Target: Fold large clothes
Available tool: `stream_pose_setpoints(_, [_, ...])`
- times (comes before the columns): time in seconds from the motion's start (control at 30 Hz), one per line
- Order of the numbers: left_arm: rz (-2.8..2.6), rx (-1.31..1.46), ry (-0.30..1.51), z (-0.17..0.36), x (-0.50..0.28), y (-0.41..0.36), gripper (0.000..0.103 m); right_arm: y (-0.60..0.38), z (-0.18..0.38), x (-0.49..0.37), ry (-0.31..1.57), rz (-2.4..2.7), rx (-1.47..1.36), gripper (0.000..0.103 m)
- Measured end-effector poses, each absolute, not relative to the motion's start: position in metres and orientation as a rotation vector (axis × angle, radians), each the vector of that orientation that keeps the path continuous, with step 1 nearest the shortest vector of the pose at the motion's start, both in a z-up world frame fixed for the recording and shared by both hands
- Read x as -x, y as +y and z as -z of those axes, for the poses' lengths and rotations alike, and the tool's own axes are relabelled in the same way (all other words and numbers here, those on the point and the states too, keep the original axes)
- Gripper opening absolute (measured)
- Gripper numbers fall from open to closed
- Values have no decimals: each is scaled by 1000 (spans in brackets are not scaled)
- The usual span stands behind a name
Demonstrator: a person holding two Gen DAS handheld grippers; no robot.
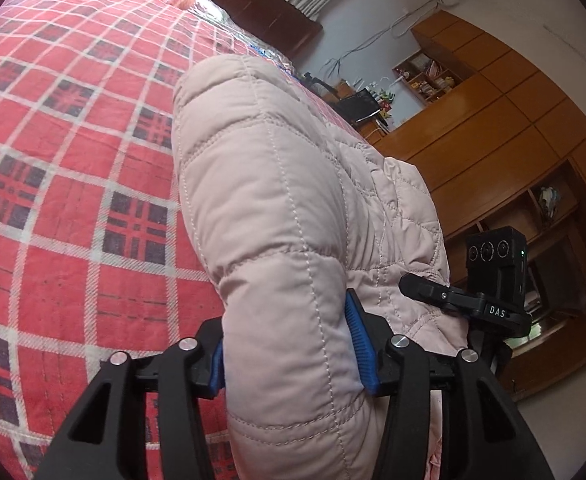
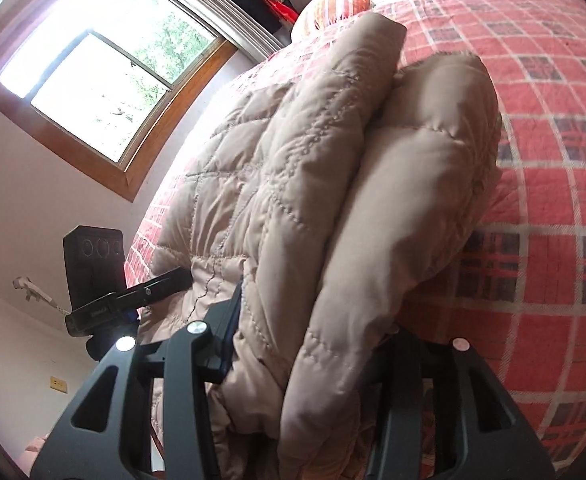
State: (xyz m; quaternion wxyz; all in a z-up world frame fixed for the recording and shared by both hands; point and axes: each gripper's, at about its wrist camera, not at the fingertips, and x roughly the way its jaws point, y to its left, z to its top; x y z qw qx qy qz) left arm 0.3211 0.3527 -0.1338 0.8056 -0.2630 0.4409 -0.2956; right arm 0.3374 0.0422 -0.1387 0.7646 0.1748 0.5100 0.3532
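On top of a bed with a red plaid cover [image 1: 73,168] lies a puffy quilted jacket [image 1: 277,208], pale pinkish-beige, bunched into thick folds. Both grippers have a bite of it at the near end.

Left gripper [image 1: 289,352] is clamped on a fat roll of the jacket, with the blue ribbed pads [image 1: 359,344] pressed into the padding on either side, so the fabric bulges out between them. From this camera the jacket runs away up the middle of the view, with the plaid cover to its left and wooden cabinets [image 1: 505,128] and shelves off to the right. You can also see the other tool's black camera block [image 1: 497,264] poking out just past the jacket's right edge.

Right gripper [image 2: 305,364] is also closed on the jacket, gripping a stacked wad of at least two layers. One blue pad shows on the left side, the other finger is mostly buried behind the fabric. The two folded rolls lie side by side and touch each other, stretching toward an orange striped pillow [image 2: 333,0] at the head of the bed. A wood-framed window [image 2: 105,68] sits to the left, bright with daylight, and the left tool's camera block [image 2: 93,264] shows just beside the jacket's left edge.
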Motion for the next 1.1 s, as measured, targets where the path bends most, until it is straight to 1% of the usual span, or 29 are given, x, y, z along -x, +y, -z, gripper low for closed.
stream_pose_setpoints(0.03, [633,558,946,135,-321,353,54,41,144,-336,1116,-764,-384,47])
stream_pose_setpoints(0.13, [619,525,944,138,-321,351,61,30,158,-337,1143,-747,-417,60])
stream_pose_setpoints(0.2, [598,512,946,139,-321,350,69,26,166,-340,1145,-746,-444,64])
stream_pose_setpoints(0.27, [563,488,943,140,-320,350,84,20,171,-342,1145,-747,-459,68])
stream_pose_setpoints(0.33, [563,496,952,140,-320,349,85,14,173,-343,1143,-745,-476,69])
stream_pose_setpoints(0.4, [547,482,950,134,-315,350,84,6,168,-339,1137,-721,-474,72])
stream_pose_setpoints(0.5, [477,403,910,115,-307,350,83,-1,148,-320,1097,-661,-420,79])
stream_pose_setpoints(0.57, [425,349,888,101,-294,350,84,-7,134,-307,1072,-623,-400,88])
stream_pose_setpoints(0.63, [376,301,875,90,-280,348,84,-14,122,-291,1051,-579,-372,91])
stream_pose_setpoints(0.77, [277,234,842,77,-242,352,86,-16,102,-250,991,-478,-263,92])
stream_pose_setpoints(0.87, [225,238,821,71,-217,359,87,-17,92,-220,962,-442,-218,96])
stream_pose_setpoints(1.1, [104,156,812,61,-170,349,87,18,90,-171,946,-281,-81,97])
